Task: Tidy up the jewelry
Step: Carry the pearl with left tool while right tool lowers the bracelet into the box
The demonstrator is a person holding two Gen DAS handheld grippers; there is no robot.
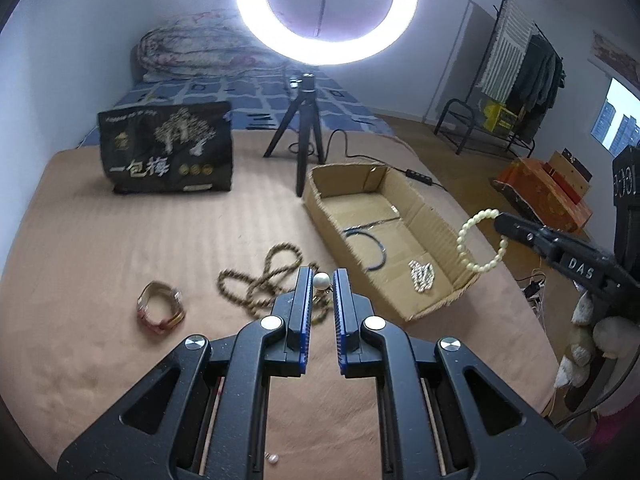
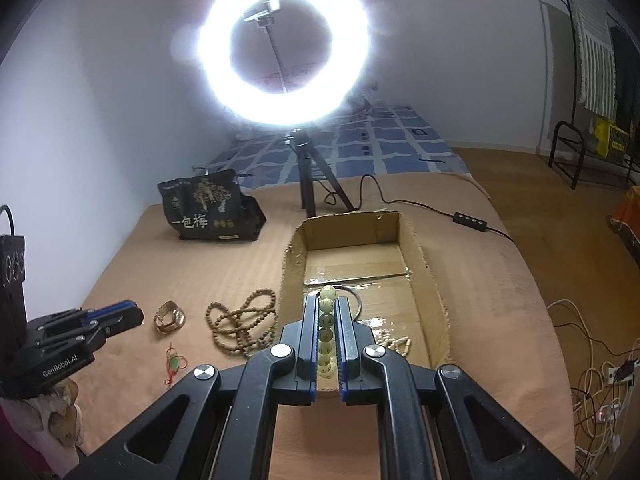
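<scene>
My left gripper (image 1: pixel 321 280) is shut on a white pearl ornament (image 1: pixel 321 280), held above the tan cloth. My right gripper (image 2: pixel 326 304) is shut on a pale bead bracelet (image 2: pixel 326 330); in the left wrist view the bracelet (image 1: pixel 480 240) hangs from it over the near right end of the cardboard box (image 1: pixel 430 208). The box holds a black hoop necklace (image 1: pixel 370 248) and a white bead piece (image 1: pixel 421 276). A brown bead necklace (image 1: pixel 260 280) and a gold-pink watch (image 1: pixel 160 307) lie on the cloth left of the box.
A red-green string charm (image 2: pixel 175 362) lies on the cloth. A black snack bag (image 1: pixel 168 152) stands at the back left. A ring light on a tripod (image 1: pixel 304 136) stands behind the box with its cable and switch (image 2: pixel 470 218). Cables lie off the right edge (image 2: pixel 600 380).
</scene>
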